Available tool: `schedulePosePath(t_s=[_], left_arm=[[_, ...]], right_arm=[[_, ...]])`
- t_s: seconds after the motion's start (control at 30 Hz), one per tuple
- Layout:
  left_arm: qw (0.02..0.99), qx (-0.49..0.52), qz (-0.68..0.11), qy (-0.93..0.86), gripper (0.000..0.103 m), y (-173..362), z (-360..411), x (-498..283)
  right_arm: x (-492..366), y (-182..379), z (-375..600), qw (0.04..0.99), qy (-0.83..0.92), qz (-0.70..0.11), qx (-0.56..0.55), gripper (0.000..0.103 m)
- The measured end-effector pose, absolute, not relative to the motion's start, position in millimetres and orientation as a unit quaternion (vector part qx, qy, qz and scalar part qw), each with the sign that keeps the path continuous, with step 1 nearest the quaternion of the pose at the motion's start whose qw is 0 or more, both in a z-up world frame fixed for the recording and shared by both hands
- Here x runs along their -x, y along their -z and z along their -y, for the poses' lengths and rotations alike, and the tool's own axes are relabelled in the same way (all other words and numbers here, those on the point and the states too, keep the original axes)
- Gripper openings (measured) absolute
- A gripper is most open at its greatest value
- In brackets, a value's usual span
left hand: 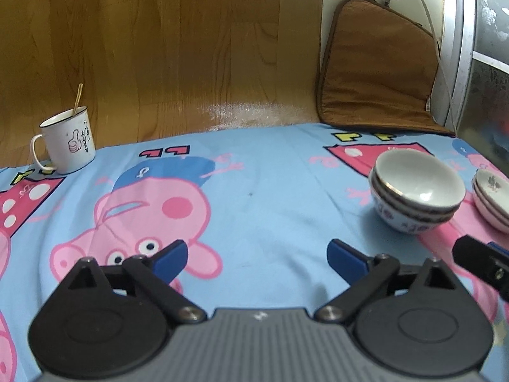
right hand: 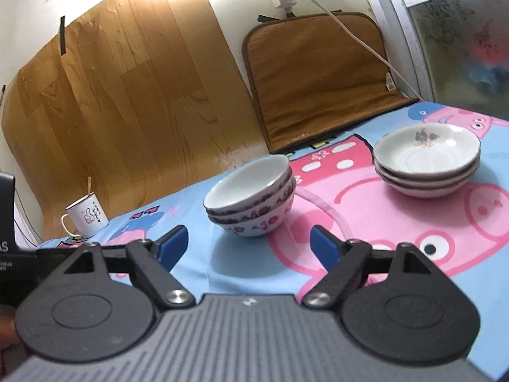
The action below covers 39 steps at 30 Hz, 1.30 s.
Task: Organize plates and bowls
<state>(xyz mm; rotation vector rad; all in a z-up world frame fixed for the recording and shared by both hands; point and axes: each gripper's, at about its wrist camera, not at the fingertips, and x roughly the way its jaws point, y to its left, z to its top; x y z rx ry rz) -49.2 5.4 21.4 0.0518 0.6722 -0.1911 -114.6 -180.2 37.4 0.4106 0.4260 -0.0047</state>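
Note:
A stack of three white bowls with red flower patterns (right hand: 251, 197) stands on the cartoon-print cloth (right hand: 350, 222); in the left wrist view the bowls (left hand: 416, 187) sit at the right. A stack of three shallow white plates (right hand: 428, 164) stands to their right, and shows at the right edge of the left wrist view (left hand: 491, 197). My left gripper (left hand: 257, 259) is open and empty over bare cloth, left of the bowls. My right gripper (right hand: 248, 246) is open and empty, just in front of the bowl stack.
A white enamel mug with a spoon (left hand: 68, 145) stands at the far left of the cloth, also in the right wrist view (right hand: 87, 215). A brown cushion (right hand: 318, 76) and a wood-pattern sheet (left hand: 159, 47) lean against the back wall. A window frame (right hand: 410, 31) is at the right.

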Motion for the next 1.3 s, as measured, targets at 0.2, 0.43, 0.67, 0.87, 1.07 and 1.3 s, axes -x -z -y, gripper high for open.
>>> schedulePosePath(t_s=[0.2,0.43,0.67,0.87,1.07,1.3], left_arm=[[0.938,-0.040,-0.333,0.088,0.099,-9.4,-6.8,50.2],[0.942,-0.051,-0.320,0.085,0.100,-8.1,-2.9,54.8],[0.945,-0.051,-0.313,0.080,0.100,-7.7,-2.9,57.1],[0.948,-0.049,-0.306,0.076,0.100,-8.7,-4.5,60.6],[0.952,-0.051,-0.293,0.076,0.101,-10.8,-5.0,64.7],[0.954,-0.048,-0.286,0.077,0.101,-12.4,-6.8,64.8]], right_arm=[[113.6,-30.4,181.0,0.952,0.015,-0.220,-0.213,0.089],[109.5,-26.9,185.6,0.946,0.014,-0.226,-0.230,0.089],[110.8,-27.2,186.6,0.946,0.012,-0.224,-0.236,0.089],[111.6,-27.4,188.2,0.946,0.013,-0.221,-0.236,0.090],[111.6,-27.2,187.9,0.946,0.011,-0.220,-0.237,0.090],[112.9,-27.7,188.5,0.947,0.001,-0.215,-0.240,0.090]])
